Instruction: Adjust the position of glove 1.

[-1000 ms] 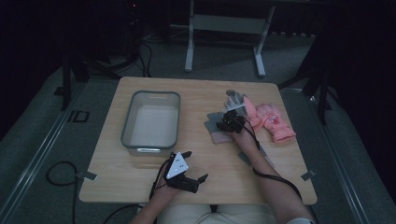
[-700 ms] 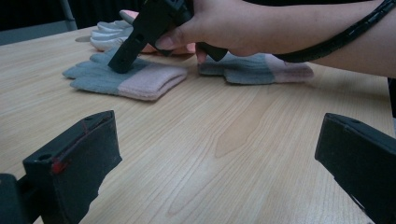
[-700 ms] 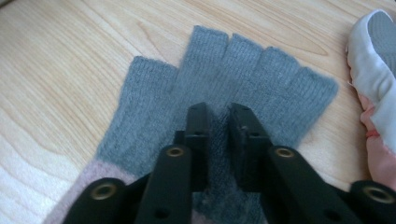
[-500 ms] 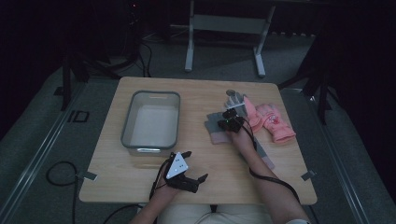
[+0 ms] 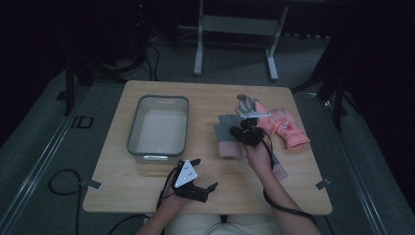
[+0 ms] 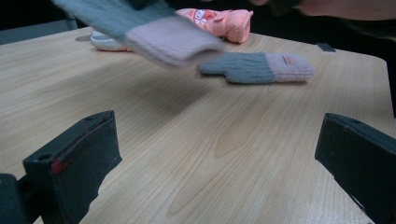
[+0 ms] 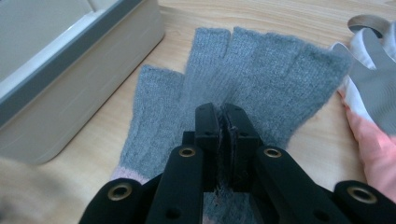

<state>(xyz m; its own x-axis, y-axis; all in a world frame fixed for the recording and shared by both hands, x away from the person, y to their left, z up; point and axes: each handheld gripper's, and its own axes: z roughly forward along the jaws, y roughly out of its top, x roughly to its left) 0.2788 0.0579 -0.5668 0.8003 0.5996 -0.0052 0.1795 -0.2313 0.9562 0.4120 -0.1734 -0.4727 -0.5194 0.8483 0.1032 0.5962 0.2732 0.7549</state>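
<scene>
My right gripper [image 5: 248,131] [image 7: 226,125] is shut on a grey fingerless glove with a pink cuff [image 5: 228,140] [image 7: 254,65], pinching the knit near its middle. In the left gripper view that glove [image 6: 159,32] hangs blurred above the tabletop. Its twin, a second grey and pink glove [image 6: 257,67] [image 5: 280,170], lies flat on the table beside the person's right forearm. My left gripper [image 5: 204,173] [image 6: 217,154] rests near the front edge, jaws wide open with bare wood between them.
A grey-rimmed plastic tub [image 5: 133,131] [image 7: 70,60] stands left of centre, close to the held glove. A pair of pink gloves [image 5: 286,128] [image 6: 219,21] and a white and grey glove [image 5: 246,104] [image 7: 373,60] lie at the back right.
My right gripper has closed on the grey glove and risen a little with it, so the glove now hangs off the table. The left gripper has not moved.
</scene>
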